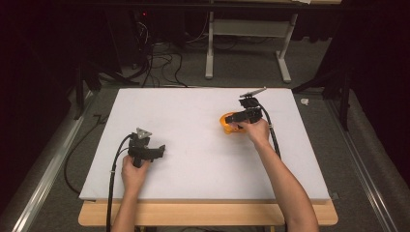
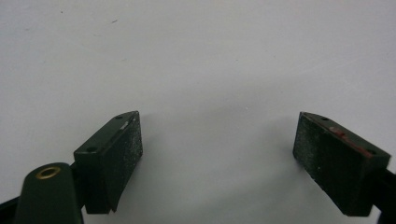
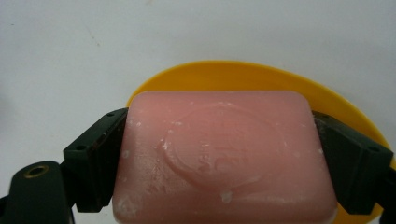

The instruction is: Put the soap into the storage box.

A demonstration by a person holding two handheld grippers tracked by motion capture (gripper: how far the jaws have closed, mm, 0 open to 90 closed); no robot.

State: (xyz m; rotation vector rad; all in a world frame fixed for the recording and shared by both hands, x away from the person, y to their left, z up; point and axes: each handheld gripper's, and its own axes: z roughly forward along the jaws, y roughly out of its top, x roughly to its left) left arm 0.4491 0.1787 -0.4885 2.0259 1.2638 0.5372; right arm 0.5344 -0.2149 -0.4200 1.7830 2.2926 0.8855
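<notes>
The right tool (image 3: 219, 154) is gripping a pink soap bar (image 3: 219, 158) by its sides over the yellow soap dish (image 3: 261, 77). Keeping the bar level and centred is advisable. The left tool (image 2: 217, 149) is resting wide open and empty on the worktop (image 1: 193, 116).

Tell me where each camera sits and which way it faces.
High view: above the person's side, looking forward and down on the white table; both forearms show.
Left gripper view: on the left hand-held gripper, facing bare table.
Right gripper view: on the right hand-held gripper, jaws clamping pink soap over the yellow dish.
Shared: high and right views both show the dish.
</notes>
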